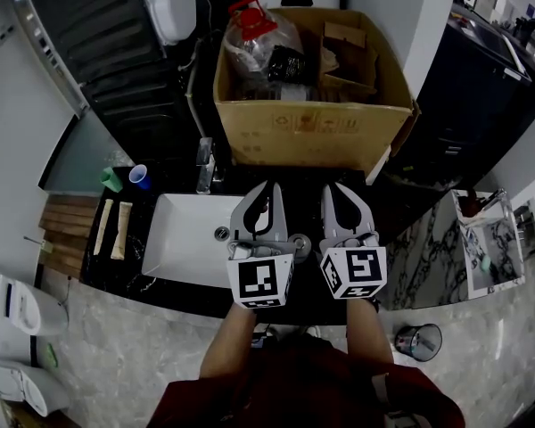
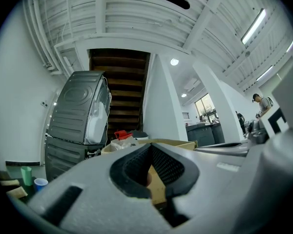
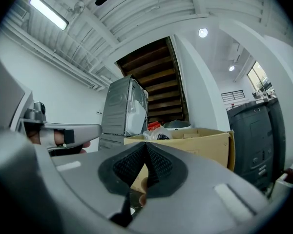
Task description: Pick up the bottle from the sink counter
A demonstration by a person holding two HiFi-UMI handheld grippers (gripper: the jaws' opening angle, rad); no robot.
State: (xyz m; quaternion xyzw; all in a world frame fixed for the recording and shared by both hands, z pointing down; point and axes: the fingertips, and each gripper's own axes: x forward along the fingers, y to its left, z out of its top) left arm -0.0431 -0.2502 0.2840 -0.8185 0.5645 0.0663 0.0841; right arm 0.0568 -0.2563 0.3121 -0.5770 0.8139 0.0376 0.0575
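- Currently the left gripper (image 1: 268, 187) has its jaws together: in the left gripper view the ribbed black pads meet at their tips. Only a narrow wedge is open behind the tips, and the cardboard box shows through it. Nothing is clamped between the pads.
- Likewise the right gripper (image 1: 335, 187) is fully closed, pad tips touching, with nothing between them.
- Both grippers are held side by side, close together but not touching. Their marker cubes face the head camera and their jaws point away from the person, toward the cardboard box (image 1: 312, 132).
- From the head view, the left gripper lies over the right edge of the white sink (image 1: 174, 239). The right gripper lies over the dark counter (image 1: 116, 270) just to the right of the basin. Neither visibly touches any object.
- The bottle (image 1: 250, 34) is clear plastic with a red cap. It sits in the left part of the open box, among crumpled bags, well apart from both grippers.
- Whether the box stands on the counter or behind it cannot be told.
- The faucet (image 1: 205, 163) stands at the sink's back edge, between basin and box.
- A green cup (image 1: 111, 179) and a blue cup (image 1: 140, 176) stand next to each other at the counter's far left corner.
- Two pale tubes (image 1: 102, 226) lie side by side to the left of the sink.
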